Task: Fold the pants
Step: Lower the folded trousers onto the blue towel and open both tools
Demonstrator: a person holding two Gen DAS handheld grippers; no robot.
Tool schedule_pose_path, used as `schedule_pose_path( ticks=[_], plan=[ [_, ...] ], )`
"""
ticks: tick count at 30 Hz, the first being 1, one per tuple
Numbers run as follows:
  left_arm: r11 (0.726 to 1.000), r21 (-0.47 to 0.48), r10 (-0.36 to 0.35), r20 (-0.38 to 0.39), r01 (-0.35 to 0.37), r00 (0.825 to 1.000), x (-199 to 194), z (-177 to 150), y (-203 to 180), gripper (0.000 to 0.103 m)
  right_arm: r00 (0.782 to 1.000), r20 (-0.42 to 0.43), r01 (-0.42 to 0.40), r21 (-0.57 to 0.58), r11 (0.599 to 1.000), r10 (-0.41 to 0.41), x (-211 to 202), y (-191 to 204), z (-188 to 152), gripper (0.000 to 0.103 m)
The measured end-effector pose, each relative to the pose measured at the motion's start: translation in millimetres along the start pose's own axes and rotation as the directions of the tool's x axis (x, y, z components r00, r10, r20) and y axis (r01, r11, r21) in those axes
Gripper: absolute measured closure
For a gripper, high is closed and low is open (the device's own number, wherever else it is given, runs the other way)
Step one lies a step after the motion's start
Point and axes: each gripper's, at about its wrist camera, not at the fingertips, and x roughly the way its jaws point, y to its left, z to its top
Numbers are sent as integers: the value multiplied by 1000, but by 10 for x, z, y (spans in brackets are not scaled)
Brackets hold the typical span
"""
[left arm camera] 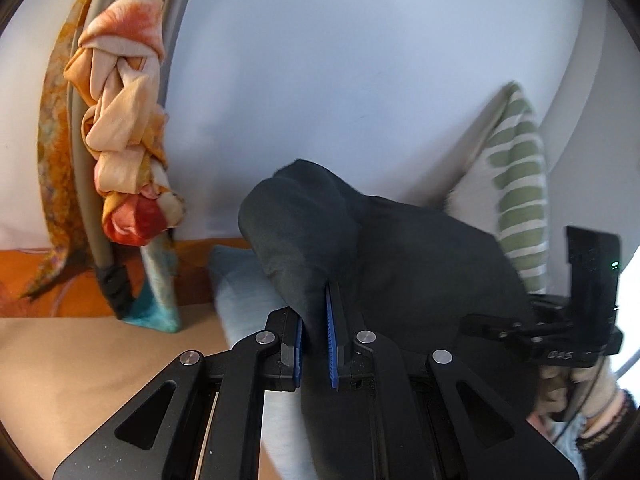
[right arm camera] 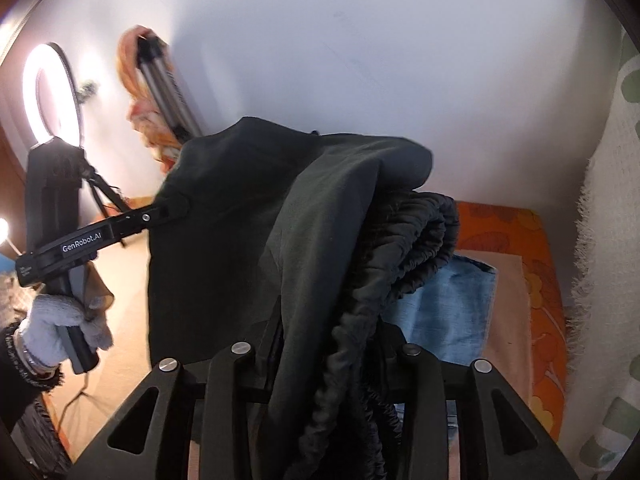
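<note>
The left tongs (left arm camera: 316, 344) pinch the pants (left arm camera: 400, 256); only the right view shows the waistband (right arm camera: 404, 248) burying the right tongs' (right arm camera: 328, 360) tips, grip unclear.

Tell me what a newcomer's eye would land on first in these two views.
First, the dark pants, lifted off the surface and hanging bunched between both grippers, filling the middle of each view. The left gripper pinches a fold between its blue pads; the gathered waistband drapes over the right gripper. Then the glowing ring light at far left, and the knotted orange scarf on a stand.
</note>
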Motion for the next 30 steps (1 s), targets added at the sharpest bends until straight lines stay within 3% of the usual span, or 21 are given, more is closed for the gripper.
schedule_pose_path(
  ticks=[3,4,6,8,12,22,25,30],
  plan=[
    [999,20,50,-20,-50,999,85,-19,-20,91,997,-14,75,10,997,-75,32,-28,-19,48],
    [997,32,70,-22,-69,997,94,-28,-30,88,993,-15,120,5,993,-120,28,-22,-22,48],
    [994,44,99,-17,-98,995,108,-17,-51,75,983,-13,184,8,983,-184,-2,-25,-22,43],
    [995,37,95,-9,-95,995,75,0,-43,42,980,-4,200,28,979,-200,-52,-35,-29,39],
    [995,51,83,2,-83,997,-29,-11,-21,42,969,16,246,18,969,-247,-162,59,-48,33],
    [998,45,34,4,-34,999,-451,-154,-7,35,944,56,326,-11,945,-325,-496,491,-140,31],
    [998,52,25,15,-26,1000,-659,-218,-42,35,937,80,341,-10,940,-339,-654,643,-195,15],
    [998,58,24,32,-25,999,-1040,-338,-81,35,925,118,364,2,931,-362,-943,917,-304,14]
  ],
)
